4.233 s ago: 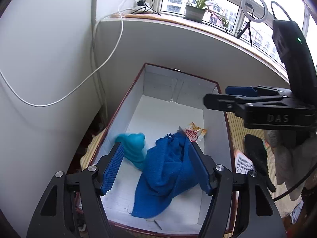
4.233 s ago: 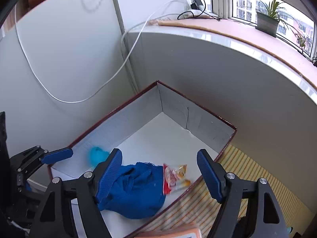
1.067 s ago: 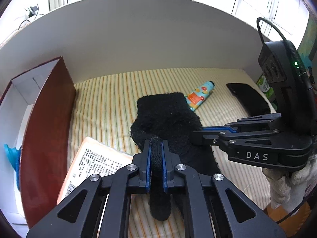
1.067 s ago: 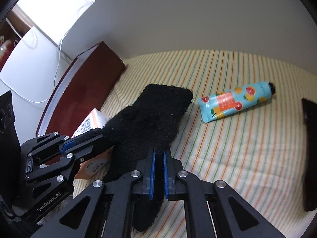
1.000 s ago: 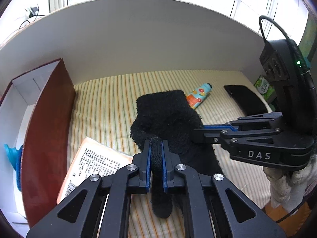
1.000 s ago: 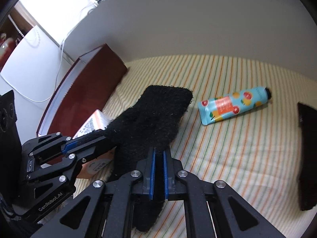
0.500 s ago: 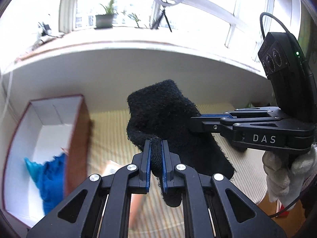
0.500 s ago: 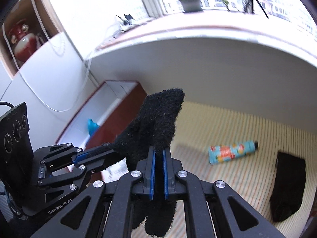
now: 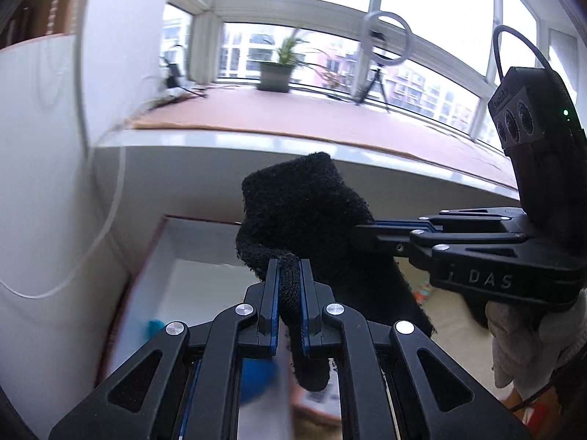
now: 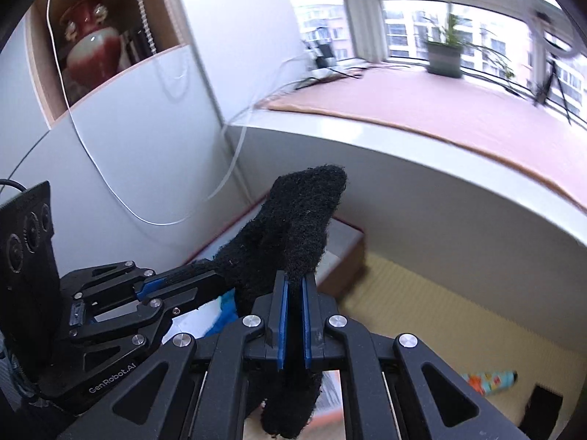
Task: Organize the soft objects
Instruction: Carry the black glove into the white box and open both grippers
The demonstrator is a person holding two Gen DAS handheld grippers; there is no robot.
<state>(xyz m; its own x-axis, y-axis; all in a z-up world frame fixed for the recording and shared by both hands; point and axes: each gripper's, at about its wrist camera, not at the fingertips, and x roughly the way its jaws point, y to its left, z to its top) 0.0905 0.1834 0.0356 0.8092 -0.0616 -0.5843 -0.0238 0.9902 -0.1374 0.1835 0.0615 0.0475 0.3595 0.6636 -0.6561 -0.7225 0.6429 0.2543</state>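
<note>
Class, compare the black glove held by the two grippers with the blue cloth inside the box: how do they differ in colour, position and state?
The black glove is dark and fuzzy; the blue cloth is bright blue. The glove hangs in the air, pinched by the left gripper and right gripper; the cloth lies loose in the box, ungripped. The glove shows fully; the cloth is mostly hidden. Both look like soft fabric.

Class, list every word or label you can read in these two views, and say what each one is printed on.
"DAS": on the right claw body, seen from the left wrist view.
"GenRobot.AI": on the left claw body, seen from the right wrist view.
Print on the tube is too blurred to read.
</note>
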